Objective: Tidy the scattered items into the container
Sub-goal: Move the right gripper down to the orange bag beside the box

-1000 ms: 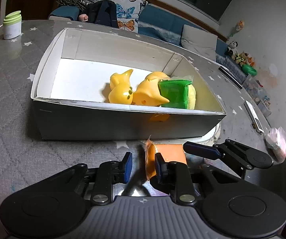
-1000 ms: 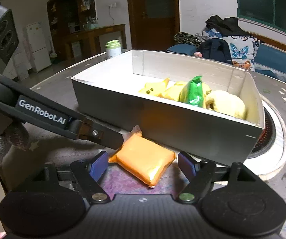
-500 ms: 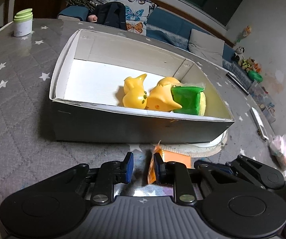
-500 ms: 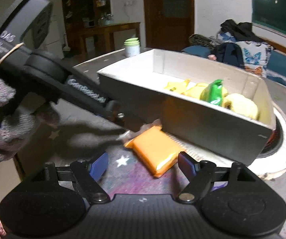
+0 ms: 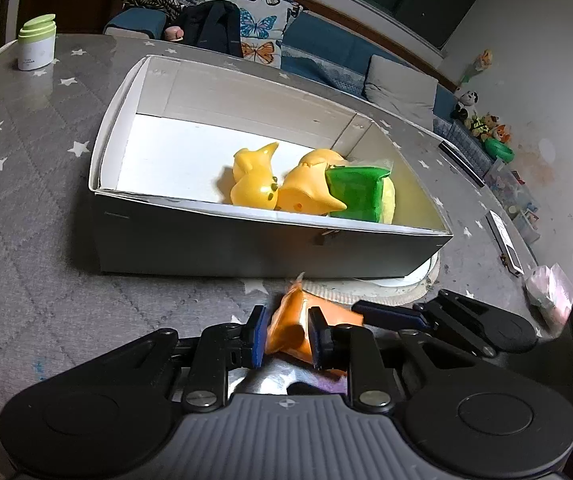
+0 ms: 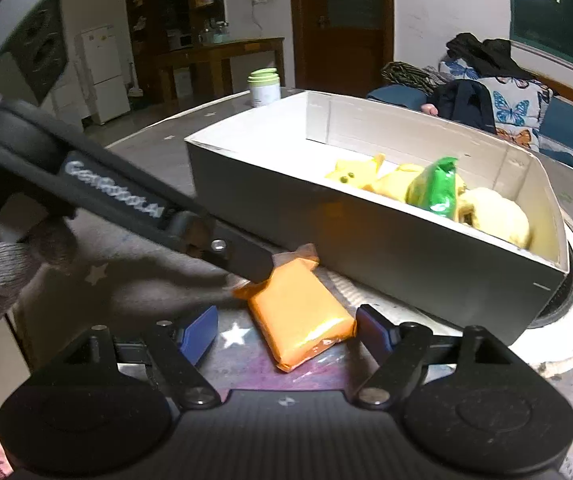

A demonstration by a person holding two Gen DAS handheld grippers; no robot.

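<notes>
The left tool point(image 5: 286, 338) has closed onto the orange packet point(image 5: 288, 330), which was beside its jaws before.

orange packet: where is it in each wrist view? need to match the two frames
Left wrist: orange packet at bottom centre, pinched at one end between the left tongs, just in front of the box.
Right wrist: orange packet at lower centre, between the open right tongs, with the left tongs on its far end.
Shared landmark: the white box holding yellow toys and a green packet.
</notes>
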